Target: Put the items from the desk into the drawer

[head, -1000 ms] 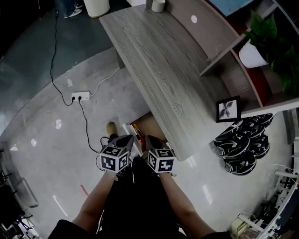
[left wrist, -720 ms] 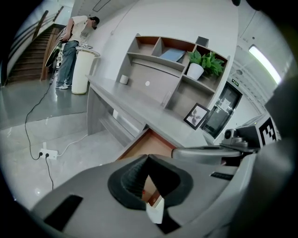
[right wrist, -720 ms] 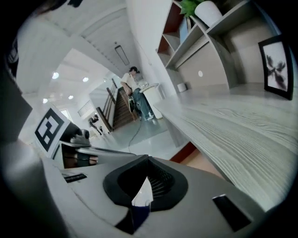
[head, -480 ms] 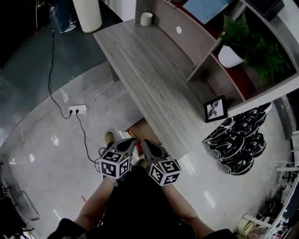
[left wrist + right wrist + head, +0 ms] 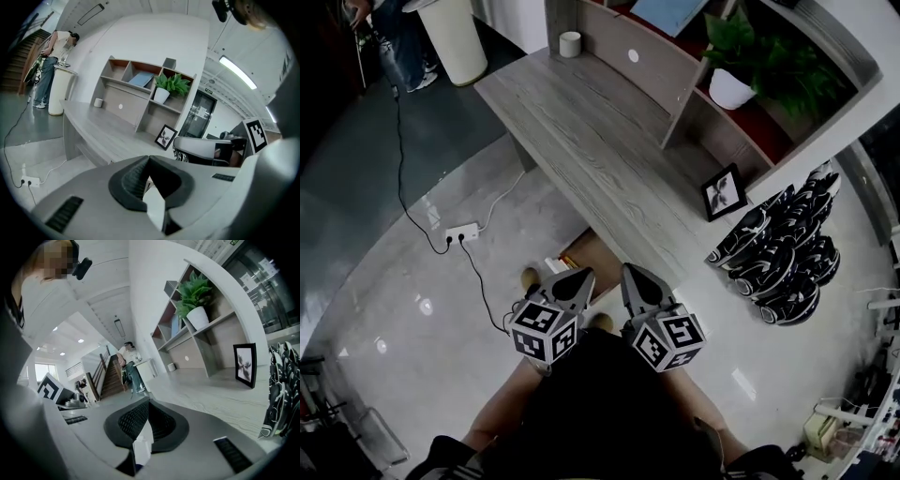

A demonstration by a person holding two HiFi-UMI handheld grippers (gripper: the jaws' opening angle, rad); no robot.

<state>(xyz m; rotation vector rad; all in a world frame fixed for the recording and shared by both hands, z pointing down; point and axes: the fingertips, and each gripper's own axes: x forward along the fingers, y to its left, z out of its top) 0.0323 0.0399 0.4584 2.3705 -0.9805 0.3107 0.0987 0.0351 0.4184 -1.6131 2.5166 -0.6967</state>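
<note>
Head view: drawer (image 5: 598,255) sits just beyond left tongs (image 5: 579,276), right tongs (image 5: 634,272).

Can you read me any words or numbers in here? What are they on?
No text can be read anywhere.
Marker cubes: only black-and-white square patterns, no letters.
Framed picture: a leaf image, no words.
Green sign near the ceiling: too small to read.

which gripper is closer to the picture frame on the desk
Right. The right gripper sits just off the desk edge, below and left of the picture frame; the left gripper is beside it, farther left from the frame.
</note>
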